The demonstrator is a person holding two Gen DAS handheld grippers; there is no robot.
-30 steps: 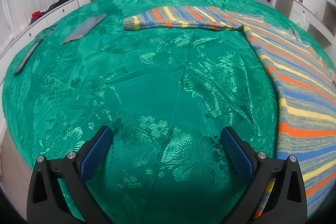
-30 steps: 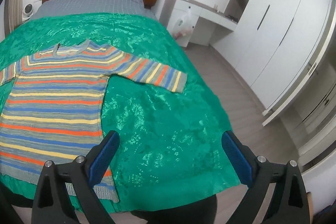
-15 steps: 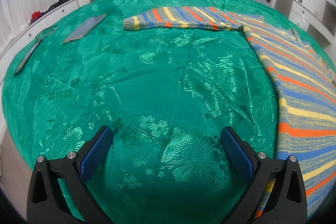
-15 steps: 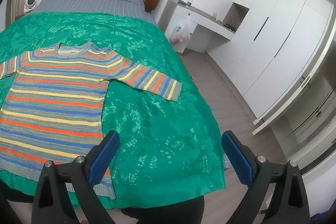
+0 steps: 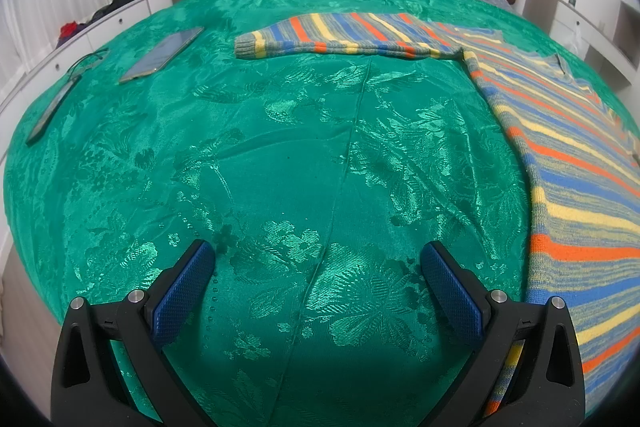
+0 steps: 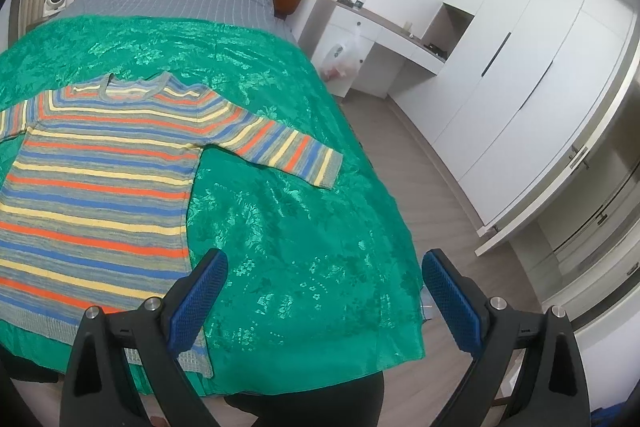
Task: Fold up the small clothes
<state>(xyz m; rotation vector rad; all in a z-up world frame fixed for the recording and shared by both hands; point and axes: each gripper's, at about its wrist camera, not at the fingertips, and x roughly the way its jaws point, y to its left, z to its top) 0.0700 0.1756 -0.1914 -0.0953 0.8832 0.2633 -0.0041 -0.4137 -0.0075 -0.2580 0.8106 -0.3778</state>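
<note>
Left wrist view: my left hand-held gripper (image 5: 318,277) hangs over the green bedspread (image 5: 280,167), jaws wide apart, nothing between them. No change here against the two earlier frames. The striped sweater (image 5: 580,187) lies flat ahead and to the right of the jaws, its left sleeve (image 5: 344,37) stretched out far ahead. A phone (image 5: 162,54) sits far ahead to the left.

Right wrist view: my right hand-held gripper (image 6: 322,287) is also spread apart and empty. Over the last second this view has drawn back and up; more floor and wardrobe (image 6: 520,75) now show. The sweater body (image 6: 100,195) lies ahead-left of the jaws, its hem at the left finger, right sleeve (image 6: 288,151) ahead.

Judgement: folding not begun; sweater fully spread.
</note>
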